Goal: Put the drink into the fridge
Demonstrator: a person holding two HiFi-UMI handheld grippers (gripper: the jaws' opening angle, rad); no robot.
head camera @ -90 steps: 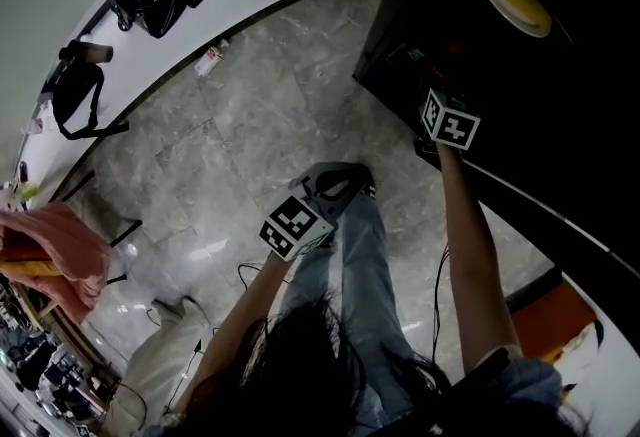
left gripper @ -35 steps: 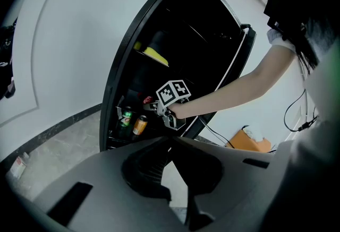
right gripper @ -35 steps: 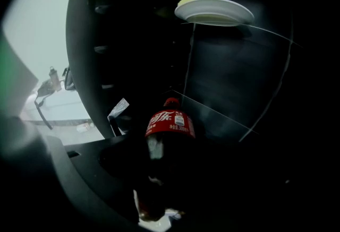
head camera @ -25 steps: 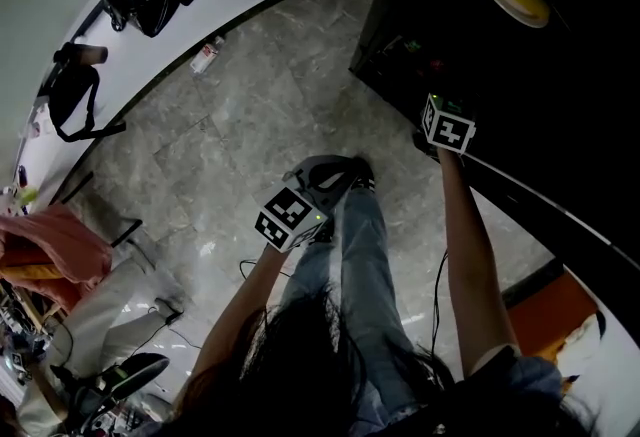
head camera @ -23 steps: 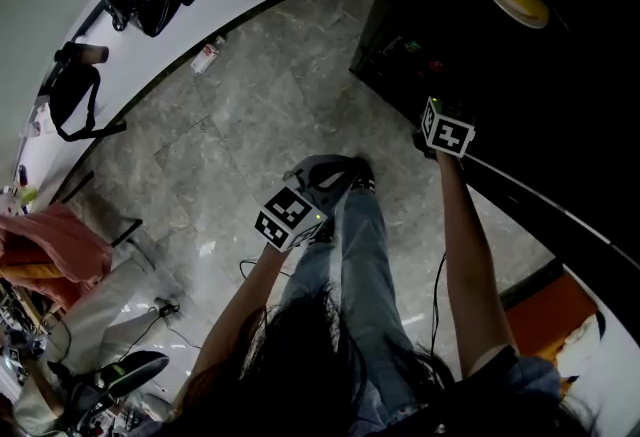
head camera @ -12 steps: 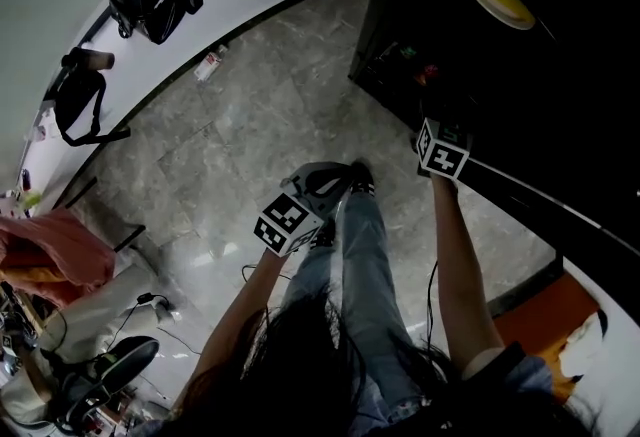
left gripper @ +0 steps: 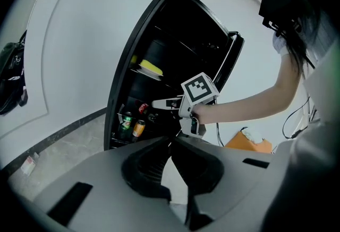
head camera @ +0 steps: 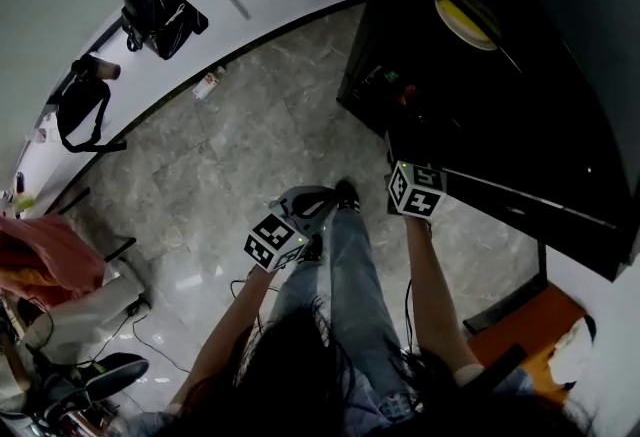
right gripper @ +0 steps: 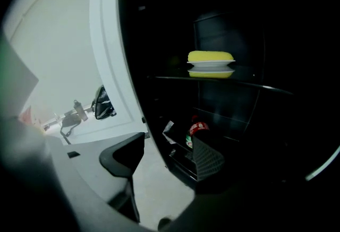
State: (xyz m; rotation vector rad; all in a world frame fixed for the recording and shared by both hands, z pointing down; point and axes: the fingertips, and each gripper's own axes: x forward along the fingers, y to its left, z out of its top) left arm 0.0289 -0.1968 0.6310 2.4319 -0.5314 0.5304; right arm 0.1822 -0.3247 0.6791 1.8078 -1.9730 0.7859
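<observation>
- The left tool (left gripper: 171, 145) has its jaws brought together at the tips, with nothing between them; it hangs low in front of the person's legs, well back from the fridge (left gripper: 159, 34)
- The right tool (right gripper: 167, 143) has its jaws wide apart and carries nothing; bare floor and the fridge's bottom edge show in the gap
- Each tool's cube bears black-and-white square markers; no readable words show on either
- The drinks stand at the fridge's lowest level: a green can (left gripper: 126, 122) beside an orange can (left gripper: 138, 128), and a bottle with a red label (right gripper: 197, 129); the label's white print is too small to read
- In the right gripper view that bottle sits just past the right jaw's tip, deeper in the fridge and not touched by it
- Seen from the left gripper view, the right tool is held out at the open front of the fridge, higher than the cans
- Grey marbled floor (head camera: 230, 155) spreads wide to the left of the fridge's front edge
- One shelf up, a yellow and white container (right gripper: 211, 63) rests on a glass shelf (right gripper: 175, 79)
- Farthest off, a small bottle (head camera: 207, 85) lies by the white wall, where black bags (head camera: 160, 10) hang
</observation>
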